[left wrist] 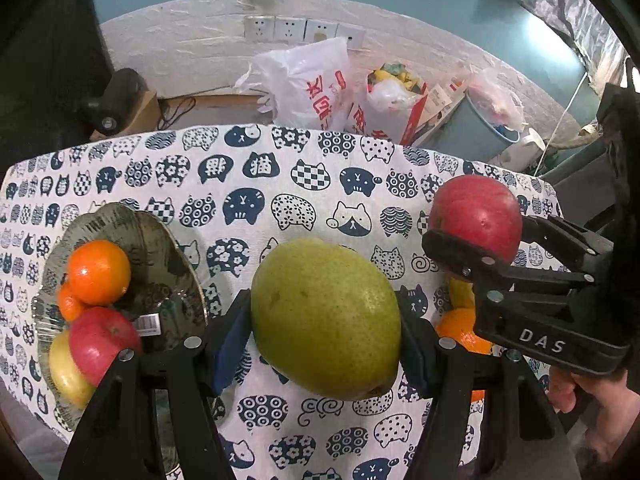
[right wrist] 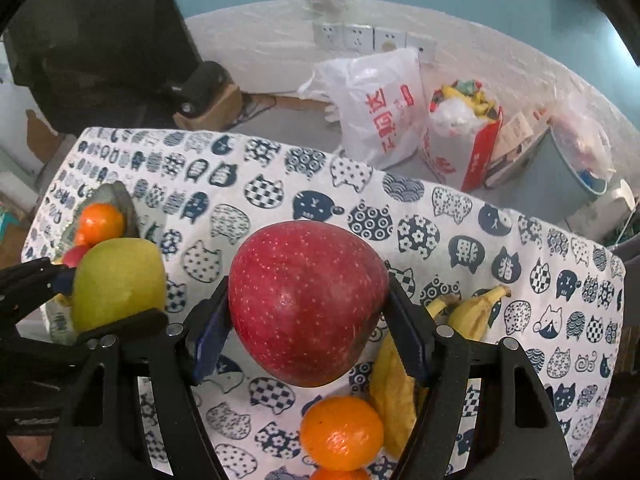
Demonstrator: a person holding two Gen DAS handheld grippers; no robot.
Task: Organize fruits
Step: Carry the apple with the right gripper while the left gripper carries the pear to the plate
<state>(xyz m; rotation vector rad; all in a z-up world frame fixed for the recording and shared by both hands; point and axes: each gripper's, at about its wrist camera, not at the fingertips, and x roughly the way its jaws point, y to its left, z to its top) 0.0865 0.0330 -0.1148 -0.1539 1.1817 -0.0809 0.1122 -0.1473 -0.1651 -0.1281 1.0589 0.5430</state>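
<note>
My left gripper is shut on a green pear, held above the cat-print tablecloth. My right gripper is shut on a big red apple, also held off the cloth; in the left wrist view that apple hangs to the right of the pear. A glass dish at the left holds two oranges, a red apple and a yellow fruit. Under the right gripper lie bananas and an orange.
The table's far edge drops to the floor, where a white plastic bag, a red-and-white bag and a grey bin stand against the wall. Bare cloth lies between the dish and the bananas.
</note>
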